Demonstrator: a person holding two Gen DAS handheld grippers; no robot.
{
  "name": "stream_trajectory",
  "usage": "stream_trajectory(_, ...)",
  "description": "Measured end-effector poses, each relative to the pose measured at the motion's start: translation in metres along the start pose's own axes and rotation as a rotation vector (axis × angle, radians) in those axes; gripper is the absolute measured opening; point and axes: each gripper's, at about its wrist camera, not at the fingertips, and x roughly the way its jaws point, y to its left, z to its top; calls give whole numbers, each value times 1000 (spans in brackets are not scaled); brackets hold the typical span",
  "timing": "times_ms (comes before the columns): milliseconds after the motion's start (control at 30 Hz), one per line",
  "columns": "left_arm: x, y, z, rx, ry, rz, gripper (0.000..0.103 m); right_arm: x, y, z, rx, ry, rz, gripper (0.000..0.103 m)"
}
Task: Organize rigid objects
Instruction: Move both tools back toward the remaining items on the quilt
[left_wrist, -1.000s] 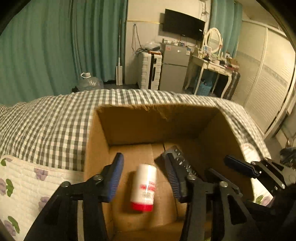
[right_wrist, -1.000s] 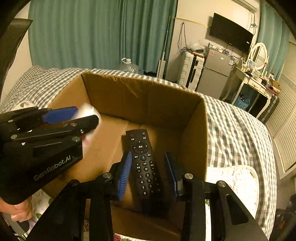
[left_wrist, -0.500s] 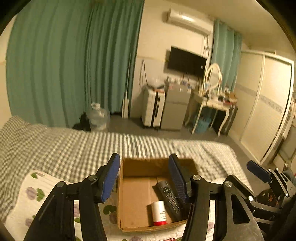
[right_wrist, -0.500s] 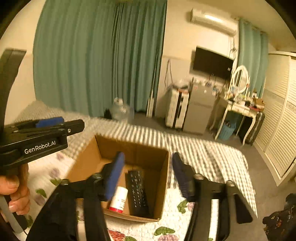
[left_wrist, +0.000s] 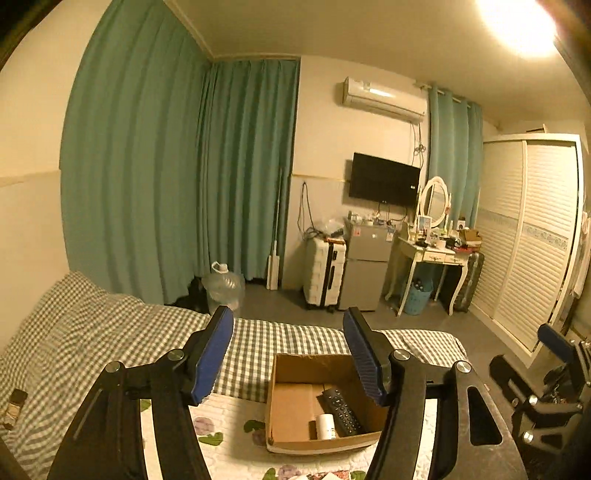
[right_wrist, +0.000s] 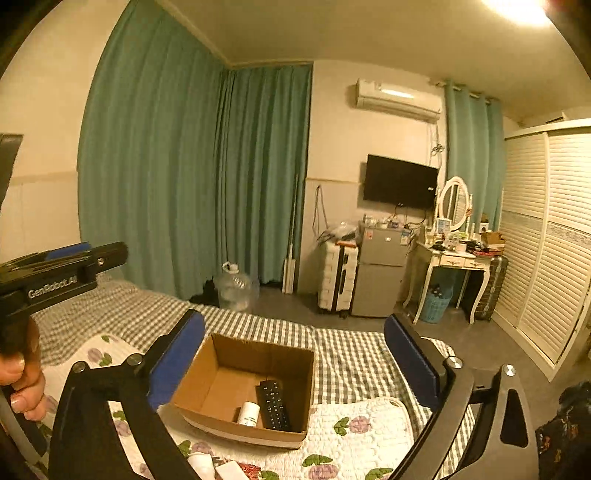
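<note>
Bed (right_wrist: 351, 354) bearing cardboard box (right_wrist: 207, 369), floor (right_wrist: 461, 343) beyond

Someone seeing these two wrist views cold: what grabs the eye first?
Probably the open cardboard box on the bed, low in the middle of both views, holding a black remote with a small white bottle beside it. The two blue-padded claws frame it: the left claw and the right claw both stand open and empty above the box. Behind them, tall green curtains fill the far wall.
</note>
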Motion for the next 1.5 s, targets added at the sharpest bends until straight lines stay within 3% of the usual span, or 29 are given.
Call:
stream_trajectory(333, -41, -3, -13, 39, -35, 27, 66, -79, 3, -3, -11, -86, -61, 103)
stream_trajectory(633, -34, -8, -46, 54, 10, -11, 66, -87, 21, -24, -53, -43, -50, 103)
stream_trajectory(767, -18, -8, -67, 48, 87, -50, 66, -80, 28, -43, -60, -28, -23, 103)
stream_trajectory(933, 13, 2, -94, 9, 167, -40, 66, -57, 30, -72, -40, 48, -7, 103)
stream_trajectory(1167, 64, 7, -153, 26, 319, -10, 66, -11, 28, -132, 13, 224, 18, 103)
stream_trajectory(1333, 102, -1, -200, 16, 455, -20, 66, 19, 30, -177, 16, 342, 23, 103)
stream_trajectory(1500, 126, -12, -235, 47, 542, -32, 66, 35, 35, -219, 19, 428, 27, 103)
